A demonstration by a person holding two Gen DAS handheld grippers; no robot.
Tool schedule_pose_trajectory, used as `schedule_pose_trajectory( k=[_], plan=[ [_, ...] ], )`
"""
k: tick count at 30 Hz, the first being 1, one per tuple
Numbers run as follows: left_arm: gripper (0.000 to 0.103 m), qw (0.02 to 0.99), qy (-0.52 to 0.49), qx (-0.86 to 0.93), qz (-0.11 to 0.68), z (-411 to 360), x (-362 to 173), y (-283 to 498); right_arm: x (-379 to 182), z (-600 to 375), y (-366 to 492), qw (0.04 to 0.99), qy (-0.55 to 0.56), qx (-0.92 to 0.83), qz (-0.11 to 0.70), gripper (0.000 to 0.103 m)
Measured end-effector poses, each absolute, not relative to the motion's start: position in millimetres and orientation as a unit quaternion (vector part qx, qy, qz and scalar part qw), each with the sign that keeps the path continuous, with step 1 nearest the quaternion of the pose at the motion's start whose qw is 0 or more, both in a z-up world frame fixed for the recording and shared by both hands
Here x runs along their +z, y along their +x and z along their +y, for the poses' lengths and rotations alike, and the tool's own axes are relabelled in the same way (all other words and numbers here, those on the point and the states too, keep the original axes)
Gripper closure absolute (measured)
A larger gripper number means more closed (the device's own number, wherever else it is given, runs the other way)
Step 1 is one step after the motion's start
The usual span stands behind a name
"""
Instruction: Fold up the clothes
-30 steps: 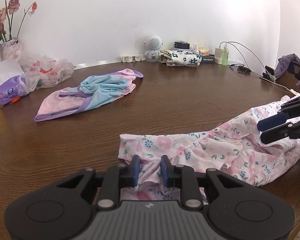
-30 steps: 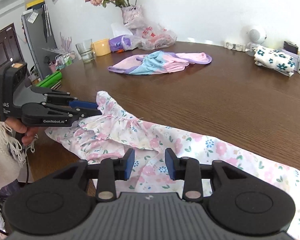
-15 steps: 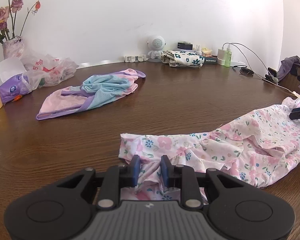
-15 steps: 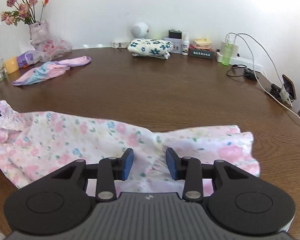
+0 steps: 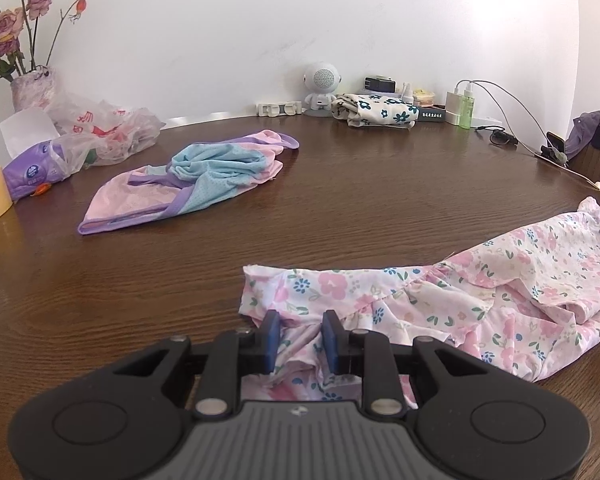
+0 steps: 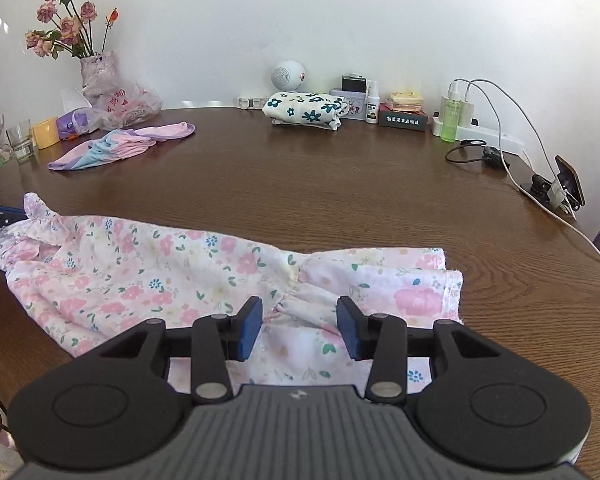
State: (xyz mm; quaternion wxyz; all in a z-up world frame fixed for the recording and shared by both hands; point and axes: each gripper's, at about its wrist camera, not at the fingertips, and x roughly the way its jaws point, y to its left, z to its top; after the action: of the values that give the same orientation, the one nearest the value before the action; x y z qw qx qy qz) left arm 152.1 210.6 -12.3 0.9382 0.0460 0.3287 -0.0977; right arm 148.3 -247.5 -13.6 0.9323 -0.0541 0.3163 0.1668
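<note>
Behind the floral garment (image 6: 140, 272), pastel top (image 5: 188, 176), folded cloth (image 6: 304, 110), vase (image 6: 96, 74)

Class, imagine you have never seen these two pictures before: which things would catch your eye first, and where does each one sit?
The pink floral garment stretched along the near edge of the brown table stands out first, with the left gripper shut on one end and the right gripper open over the other. Next comes the crumpled pink, blue and purple garment farther back on the left, then the dried roses by the wall.
</note>
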Motion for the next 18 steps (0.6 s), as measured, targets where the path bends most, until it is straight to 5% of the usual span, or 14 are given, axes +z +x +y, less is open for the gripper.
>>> schedule_pose_trajectory(
  k=[13, 18],
  plan=[
    [0.08, 0.938, 0.045, -0.077, 0.335, 205.0, -10.8, 153.7, -32.5, -270.4, 146.8, 0.931, -0.029, 0.174, 0.32, 0.059],
    [0.075, 0.94, 0.03, -0.062, 0.334, 203.7, -0.9, 153.1, -10.5, -271.5, 129.2, 0.942, 0.014, 0.174, 0.286, 0.049]
  ],
)
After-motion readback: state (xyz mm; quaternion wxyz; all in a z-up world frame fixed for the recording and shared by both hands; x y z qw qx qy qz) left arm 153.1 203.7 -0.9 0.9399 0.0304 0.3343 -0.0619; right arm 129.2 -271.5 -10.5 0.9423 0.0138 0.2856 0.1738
